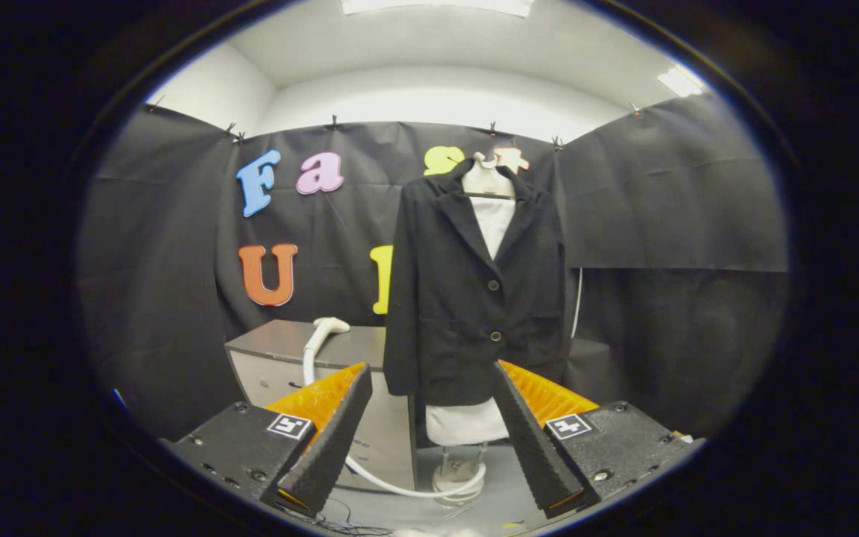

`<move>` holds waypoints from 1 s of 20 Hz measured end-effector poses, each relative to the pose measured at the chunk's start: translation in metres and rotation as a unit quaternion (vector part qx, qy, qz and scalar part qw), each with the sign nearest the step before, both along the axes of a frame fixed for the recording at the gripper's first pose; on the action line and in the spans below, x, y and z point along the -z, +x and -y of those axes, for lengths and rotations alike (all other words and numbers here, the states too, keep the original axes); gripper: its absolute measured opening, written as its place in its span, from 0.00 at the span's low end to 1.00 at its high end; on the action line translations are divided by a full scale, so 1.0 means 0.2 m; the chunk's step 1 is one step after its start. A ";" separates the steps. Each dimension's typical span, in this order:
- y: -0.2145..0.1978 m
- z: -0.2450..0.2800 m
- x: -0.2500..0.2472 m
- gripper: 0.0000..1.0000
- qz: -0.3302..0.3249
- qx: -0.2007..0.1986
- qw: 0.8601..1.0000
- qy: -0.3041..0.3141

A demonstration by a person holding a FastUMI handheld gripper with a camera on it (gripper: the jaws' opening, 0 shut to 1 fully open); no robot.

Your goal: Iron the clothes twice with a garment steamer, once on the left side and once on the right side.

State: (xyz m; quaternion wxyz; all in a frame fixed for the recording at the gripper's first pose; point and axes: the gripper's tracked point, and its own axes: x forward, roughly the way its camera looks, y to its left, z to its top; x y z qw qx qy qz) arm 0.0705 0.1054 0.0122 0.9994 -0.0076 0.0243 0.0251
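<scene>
While the gripper (429, 388) hangs with its jaws spread wide and pinching nothing, the dark buttoned jacket (474, 291) on a white dress form (491, 195) stands straight ahead at twelve o'clock, well beyond the fingertips and seen through the gap between them. At about ten o'clock from the jaws, the white garment steamer head (325, 330) rests on the grey box-like worktop (288, 350), just left of the jacket's sleeve. Its white hose (385, 483) curves down the worktop's front and runs across the floor toward the form's stand (459, 471), passing between the jaws.
</scene>
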 end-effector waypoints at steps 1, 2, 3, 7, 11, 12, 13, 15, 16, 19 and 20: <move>0.06 -0.06 -0.02 0.99 0.002 -0.008 1.000 0.003; 0.12 -0.13 -0.04 0.99 0.003 -0.019 1.000 0.008; 0.19 -0.21 -0.07 0.99 0.005 -0.030 1.000 0.010; 0.47 -0.50 -0.12 0.99 0.006 -0.065 0.998 0.010; 0.77 -0.81 -0.07 0.99 -0.015 -0.094 0.995 -0.003; 0.86 -0.89 -0.04 0.99 -0.024 -0.102 0.995 -0.008; 0.94 -0.95 -0.02 0.99 -0.028 -0.106 0.994 -0.013; 1.12 -1.07 0.04 0.99 -0.045 -0.112 0.992 -0.028; 1.21 -1.13 0.08 0.99 -0.053 -0.115 0.992 -0.031; 1.45 -1.29 0.19 0.99 -0.089 -0.119 0.988 -0.036; 1.52 -1.33 0.25 0.99 -0.103 -0.119 0.987 -0.042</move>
